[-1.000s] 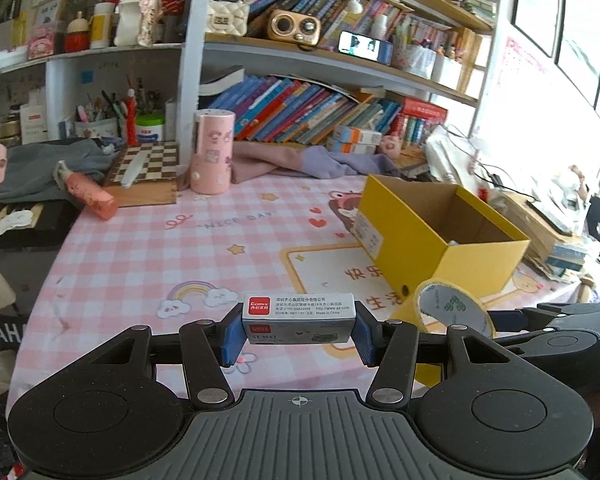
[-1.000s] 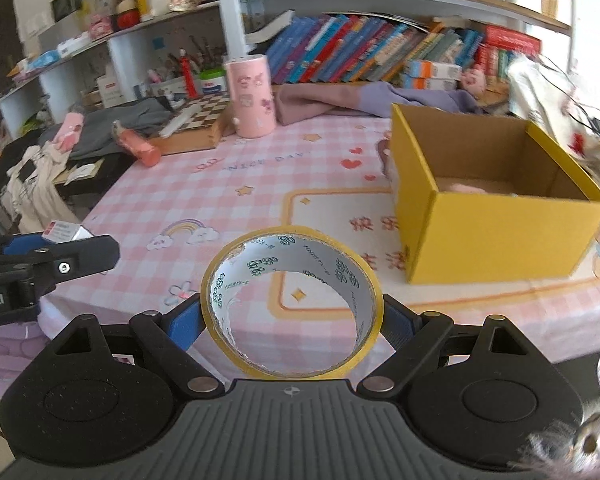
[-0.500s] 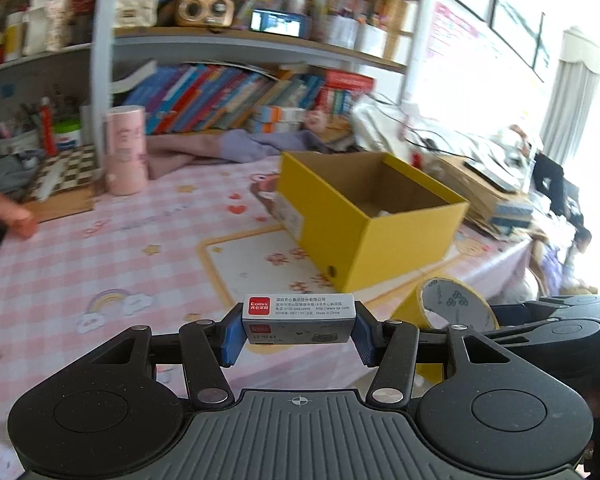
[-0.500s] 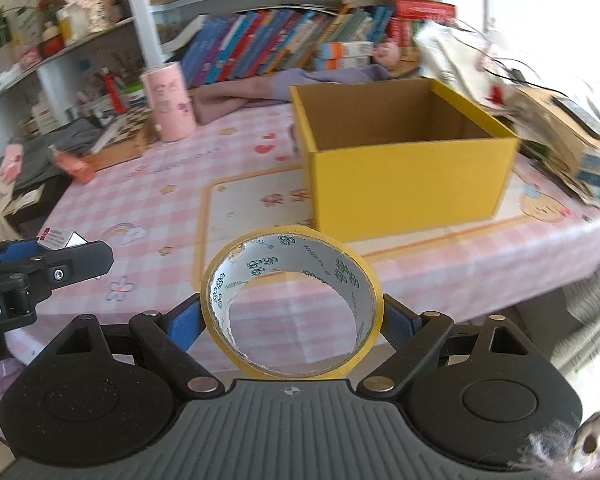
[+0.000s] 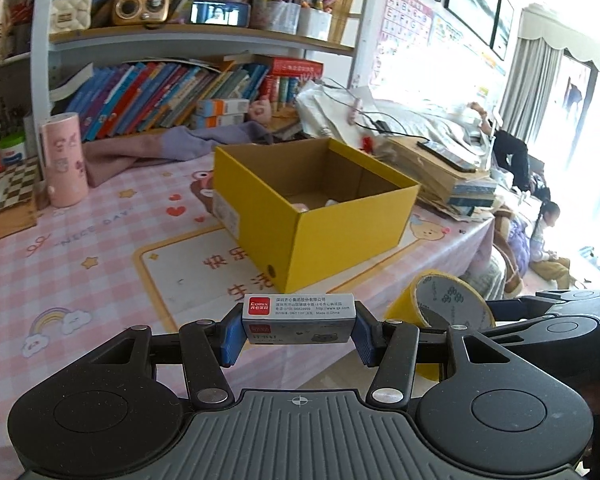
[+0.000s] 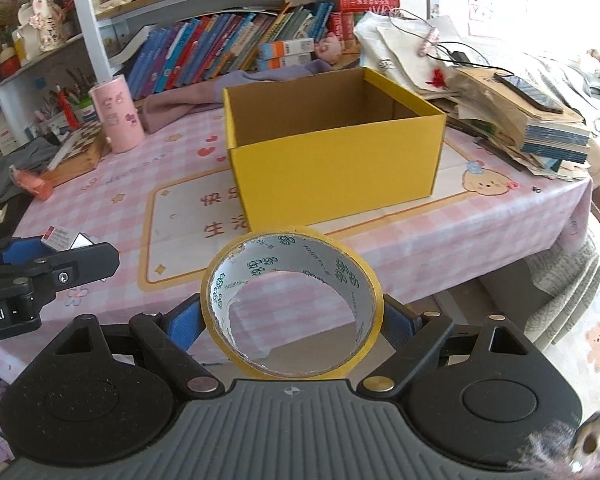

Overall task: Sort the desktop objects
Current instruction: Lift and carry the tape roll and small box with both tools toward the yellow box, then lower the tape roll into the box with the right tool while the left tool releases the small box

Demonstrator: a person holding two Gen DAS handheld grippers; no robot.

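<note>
My left gripper (image 5: 298, 334) is shut on a small grey box with a red Comix label (image 5: 299, 318), held crosswise between its blue pads near the table's front edge. My right gripper (image 6: 292, 322) is shut on a yellow tape roll (image 6: 290, 304), its hole facing the camera; the same tape roll (image 5: 440, 312) shows at the right of the left wrist view. An open yellow cardboard box (image 5: 320, 208) stands on the pink checked tablecloth (image 5: 100, 248) beyond both grippers, with a few small items on its floor. The left gripper (image 6: 60, 264) shows at the left of the right wrist view.
A pink cylinder (image 6: 116, 118) and a chessboard (image 6: 82, 142) stand at the back left. Purple cloth (image 5: 172, 146) lies behind the box below shelves of books. A stack of paper bags with a phone (image 6: 528, 92) sits to the box's right. A seated person (image 5: 546, 236) is past the table's right end.
Both views have swung to the right, so the yellow box has moved from the right toward the middle. Each gripper has kept its hold on its object.
</note>
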